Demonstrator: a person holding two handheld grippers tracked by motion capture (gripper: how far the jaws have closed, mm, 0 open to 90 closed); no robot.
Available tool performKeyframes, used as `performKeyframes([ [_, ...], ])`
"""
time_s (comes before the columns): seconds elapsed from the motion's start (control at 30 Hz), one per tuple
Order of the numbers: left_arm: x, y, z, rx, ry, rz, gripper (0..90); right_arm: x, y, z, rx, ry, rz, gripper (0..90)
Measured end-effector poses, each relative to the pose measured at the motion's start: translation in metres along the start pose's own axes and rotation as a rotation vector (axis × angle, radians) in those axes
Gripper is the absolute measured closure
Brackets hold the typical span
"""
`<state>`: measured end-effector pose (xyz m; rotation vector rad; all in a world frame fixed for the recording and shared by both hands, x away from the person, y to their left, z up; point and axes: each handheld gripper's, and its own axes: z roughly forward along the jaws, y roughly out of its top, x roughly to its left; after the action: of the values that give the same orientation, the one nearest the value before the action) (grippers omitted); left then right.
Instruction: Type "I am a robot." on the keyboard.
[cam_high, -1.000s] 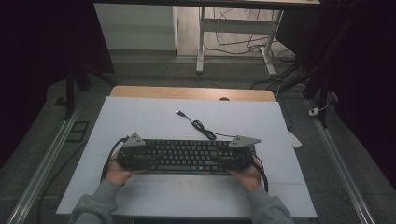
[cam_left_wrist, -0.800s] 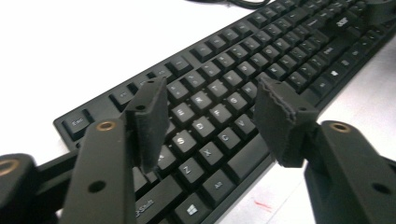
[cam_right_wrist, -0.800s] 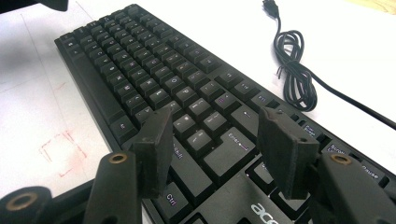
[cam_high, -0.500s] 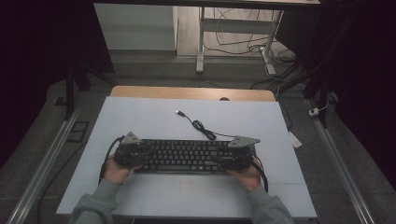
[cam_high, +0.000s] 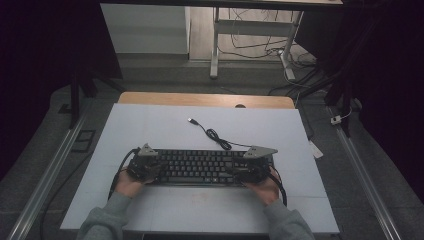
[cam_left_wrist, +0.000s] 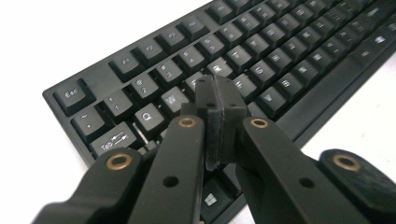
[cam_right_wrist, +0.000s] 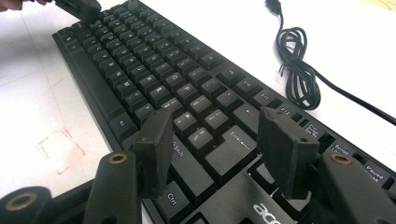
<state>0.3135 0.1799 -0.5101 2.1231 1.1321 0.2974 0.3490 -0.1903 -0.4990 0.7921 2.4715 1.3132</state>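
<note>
Left hand-held gripper (cam_left_wrist: 219, 105): jaws pressed flat together, pad against pad, nothing between them; they have just been closing. The joined tip hangs over the left part of the keyboard, above the letter keys just right of Tab and Q. Whether it touches a key cannot be told.
Left hand-held gripper from above (cam_high: 145, 165): at the left end of the keyboard, held by the person's left hand (cam_high: 129, 184), its cable looping off to the left.
Right hand-held gripper (cam_right_wrist: 215, 144): jaws spread wide with an open gap, gripping nothing. They stand over the right part of the keyboard, with the Enter and Shift keys showing in the gap.
Right hand-held gripper from above (cam_high: 252, 170): at the right end of the keyboard, held by the right hand (cam_high: 264, 189).
Keyboard (cam_high: 200, 166): black, lying flat on the near half of the bench, long side running left to right, between the two hands.
Keyboard cable (cam_high: 216, 136): runs from the far edge of the keyboard, bunched in a small coil, then ends in a plug lying further back near the middle of the bench.
Bench (cam_high: 165, 125): white top with a wooden strip along the far edge.
Sleeves: grey, coming in from the near edge.
</note>
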Motion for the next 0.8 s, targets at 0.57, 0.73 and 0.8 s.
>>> performKeyframes([
  [0.57,0.0068,-0.0048,0.0032,0.041,0.055,-0.019,88.7,-0.0001,-0.0002,0.0005,0.004,-0.002,-0.002,45.7],
  [0.73,0.0063,-0.005,0.0044,0.046,0.055,-0.016,88.7,-0.0003,-0.0002,0.0,0.003,-0.004,-0.001,45.7],
  [0.8,0.0061,-0.005,0.0046,0.047,0.056,-0.016,88.8,-0.0001,-0.0004,0.0001,-0.001,-0.004,0.001,45.7],
])
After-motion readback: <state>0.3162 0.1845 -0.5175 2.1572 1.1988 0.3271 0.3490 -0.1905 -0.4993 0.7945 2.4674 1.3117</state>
